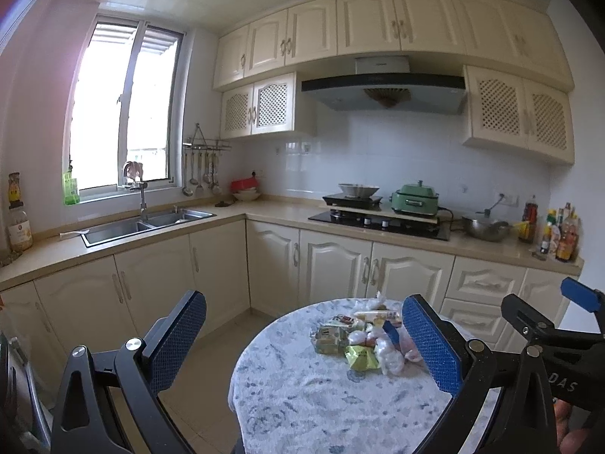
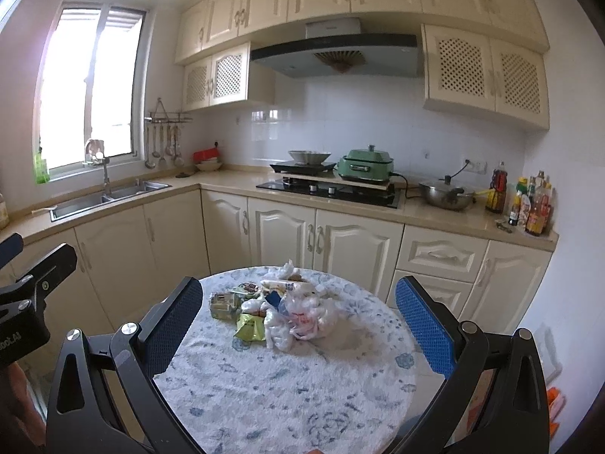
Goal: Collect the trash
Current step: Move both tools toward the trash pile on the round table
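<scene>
A heap of trash [image 1: 363, 336] lies on a round table [image 1: 302, 397] with a white and blue cloth: crumpled clear plastic bags [image 2: 302, 314], a green wrapper [image 2: 249, 327], a green carton [image 2: 225, 304] and other packets. The heap also shows in the right wrist view [image 2: 280, 310]. My left gripper [image 1: 302, 340] is open and empty, held above the table's near left side, short of the heap. My right gripper [image 2: 298, 325] is open and empty, above the table [image 2: 283, 389], its fingers wide on either side of the heap in view. The right gripper's body shows at the right in the left wrist view [image 1: 548, 340].
Cream kitchen cabinets [image 2: 340, 234] run behind the table. A sink [image 1: 143, 223] is under the window at left. A stove [image 2: 329, 189] carries a pan and a green cooker [image 2: 365, 168]. A steel pot [image 2: 446, 193] and sauce bottles [image 2: 529, 204] stand at right.
</scene>
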`<state>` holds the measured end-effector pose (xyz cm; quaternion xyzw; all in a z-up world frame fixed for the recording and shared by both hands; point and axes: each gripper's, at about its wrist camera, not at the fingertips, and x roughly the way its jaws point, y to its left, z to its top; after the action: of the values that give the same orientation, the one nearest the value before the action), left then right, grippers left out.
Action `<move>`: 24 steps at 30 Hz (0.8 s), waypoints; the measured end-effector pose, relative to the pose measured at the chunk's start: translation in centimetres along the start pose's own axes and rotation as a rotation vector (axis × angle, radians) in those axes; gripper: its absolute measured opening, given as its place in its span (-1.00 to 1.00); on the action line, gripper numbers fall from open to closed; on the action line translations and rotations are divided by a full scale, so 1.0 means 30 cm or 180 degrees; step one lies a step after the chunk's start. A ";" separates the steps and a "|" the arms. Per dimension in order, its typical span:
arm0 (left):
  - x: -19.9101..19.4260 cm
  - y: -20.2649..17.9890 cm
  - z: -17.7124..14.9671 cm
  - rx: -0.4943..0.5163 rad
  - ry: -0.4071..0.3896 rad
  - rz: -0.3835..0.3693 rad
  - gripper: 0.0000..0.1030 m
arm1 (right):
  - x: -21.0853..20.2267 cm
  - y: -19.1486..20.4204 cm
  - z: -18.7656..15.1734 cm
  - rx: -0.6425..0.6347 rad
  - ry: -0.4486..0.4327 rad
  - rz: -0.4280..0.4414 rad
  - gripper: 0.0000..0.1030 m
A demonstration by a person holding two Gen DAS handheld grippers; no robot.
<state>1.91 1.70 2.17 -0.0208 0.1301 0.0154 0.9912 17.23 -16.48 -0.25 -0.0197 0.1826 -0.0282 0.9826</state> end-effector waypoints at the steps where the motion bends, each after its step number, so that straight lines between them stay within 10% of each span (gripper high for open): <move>1: 0.016 -0.004 0.001 0.0011 0.0009 0.0012 0.99 | 0.007 -0.003 -0.004 0.0022 0.0005 0.0032 1.00; 24: 0.432 -0.040 -0.081 0.0074 0.0528 0.0076 0.99 | 0.323 0.015 -0.094 -0.0072 0.0581 0.0151 1.00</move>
<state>13.85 0.72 -3.47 -0.0090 0.2122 0.0240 0.9769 25.27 -16.71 -6.36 -0.0237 0.2720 -0.0045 0.9620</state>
